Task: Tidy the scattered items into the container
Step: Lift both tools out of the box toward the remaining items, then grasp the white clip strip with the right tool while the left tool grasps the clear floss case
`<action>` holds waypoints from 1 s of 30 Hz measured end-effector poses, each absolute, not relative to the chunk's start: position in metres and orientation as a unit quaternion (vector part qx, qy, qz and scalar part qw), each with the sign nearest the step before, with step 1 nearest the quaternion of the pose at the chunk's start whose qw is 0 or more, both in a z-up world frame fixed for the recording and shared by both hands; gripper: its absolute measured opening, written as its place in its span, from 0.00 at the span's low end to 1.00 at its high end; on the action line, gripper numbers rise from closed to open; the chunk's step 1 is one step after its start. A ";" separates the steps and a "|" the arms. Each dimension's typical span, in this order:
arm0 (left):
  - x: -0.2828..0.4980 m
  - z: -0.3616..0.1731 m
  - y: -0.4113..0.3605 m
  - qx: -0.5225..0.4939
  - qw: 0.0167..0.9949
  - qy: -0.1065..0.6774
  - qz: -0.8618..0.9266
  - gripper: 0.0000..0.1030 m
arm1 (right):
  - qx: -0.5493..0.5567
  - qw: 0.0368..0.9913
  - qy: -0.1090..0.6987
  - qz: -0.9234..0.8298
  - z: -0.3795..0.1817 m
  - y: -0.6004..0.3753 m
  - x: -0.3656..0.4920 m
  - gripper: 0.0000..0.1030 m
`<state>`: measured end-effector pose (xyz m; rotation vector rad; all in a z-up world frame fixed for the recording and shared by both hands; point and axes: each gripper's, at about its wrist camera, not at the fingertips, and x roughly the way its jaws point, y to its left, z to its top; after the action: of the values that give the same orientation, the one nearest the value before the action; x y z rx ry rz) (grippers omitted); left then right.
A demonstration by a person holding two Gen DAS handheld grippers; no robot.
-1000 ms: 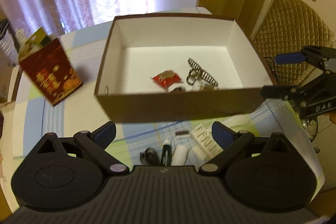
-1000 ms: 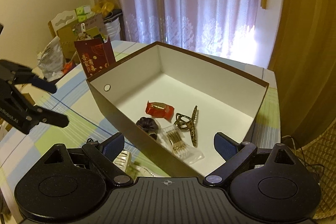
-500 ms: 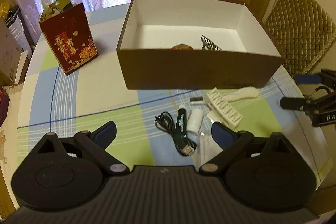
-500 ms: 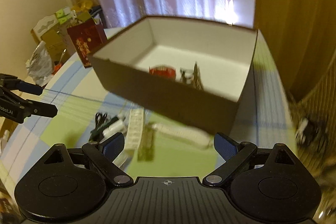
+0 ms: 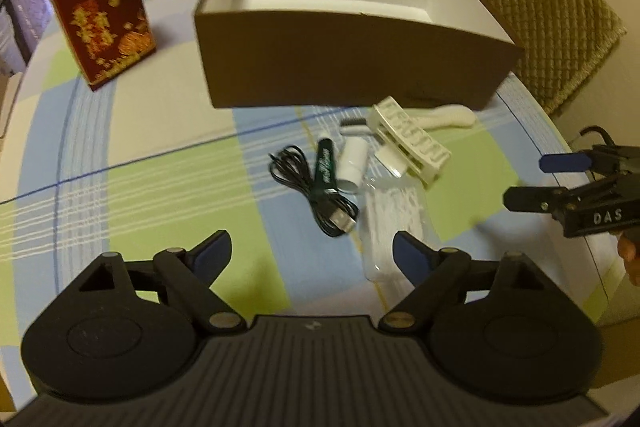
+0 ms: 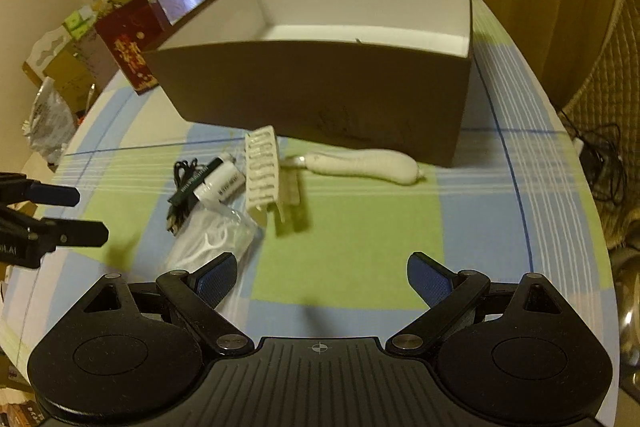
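While both claws hang above the checked surface (image 5: pixel 168 131) with nothing between their blue pads, the left claw (image 5: pixel 312 253) fills the bottom of its own view with jaws spread wide, and the right claw (image 6: pixel 322 273) is likewise released at the bottom of its view. In the left view the brown box (image 5: pixel 344 67) with a white inside stands at upper centre, and the scattered items lie just in front of it on the cloth: a black USB cable (image 5: pixel 308 187), a dark green tube (image 5: pixel 327 167) lying across the cable, a small white cylinder (image 5: pixel 352 163) just beside the tube, a white ribbed clip (image 5: pixel 412 143), a long white handle (image 5: pixel 448 117) close against the box wall, and a clear bag of white picks (image 5: pixel 390 219) nearest the left claw. A red gift bag (image 5: pixel 102 15) stands upright at upper left, apart from the box. The right claw also shows at the right edge of that frame.
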<state>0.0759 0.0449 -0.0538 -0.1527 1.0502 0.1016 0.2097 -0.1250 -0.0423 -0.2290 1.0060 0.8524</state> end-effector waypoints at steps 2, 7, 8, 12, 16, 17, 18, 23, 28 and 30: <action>0.077 -0.059 0.040 -0.069 0.859 0.506 0.040 0.79 | -0.108 0.787 0.468 0.388 -0.044 -0.129 0.210 0.94; 0.082 -0.069 0.031 -0.069 0.857 0.510 0.019 0.78 | -0.110 0.793 0.475 0.365 -0.051 -0.144 0.211 0.94; 0.084 -0.071 0.028 -0.066 0.857 0.511 0.015 0.78 | -0.109 0.794 0.477 0.361 -0.052 -0.147 0.212 0.94; 0.091 -0.079 0.019 -0.067 0.856 0.513 -0.001 0.77 | -0.107 0.796 0.481 0.352 -0.054 -0.155 0.214 0.94; 0.103 -0.091 0.005 -0.061 0.852 0.520 -0.012 0.77 | -0.101 0.799 0.485 0.341 -0.054 -0.164 0.220 0.94; 0.106 -0.094 0.001 -0.060 0.850 0.524 -0.013 0.76 | -0.100 0.799 0.486 0.339 -0.055 -0.166 0.222 0.94; 0.108 -0.097 -0.002 -0.060 0.848 0.526 -0.015 0.74 | -0.100 0.799 0.488 0.337 -0.055 -0.168 0.223 0.94; 0.119 -0.113 -0.015 -0.056 0.840 0.540 -0.010 0.62 | -0.098 0.799 0.492 0.332 -0.057 -0.176 0.229 0.94; 0.117 -0.122 -0.020 -0.043 0.840 0.542 -0.004 0.52 | -0.100 0.795 0.494 0.338 -0.059 -0.173 0.233 0.94; 0.112 -0.122 -0.020 -0.043 0.839 0.542 -0.007 0.52 | -0.100 0.792 0.495 0.344 -0.060 -0.169 0.234 0.94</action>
<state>0.1121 -0.0195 -0.1215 -0.0919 1.1473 -0.0155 0.2340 -0.1692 -0.0602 -0.2157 1.0640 0.7406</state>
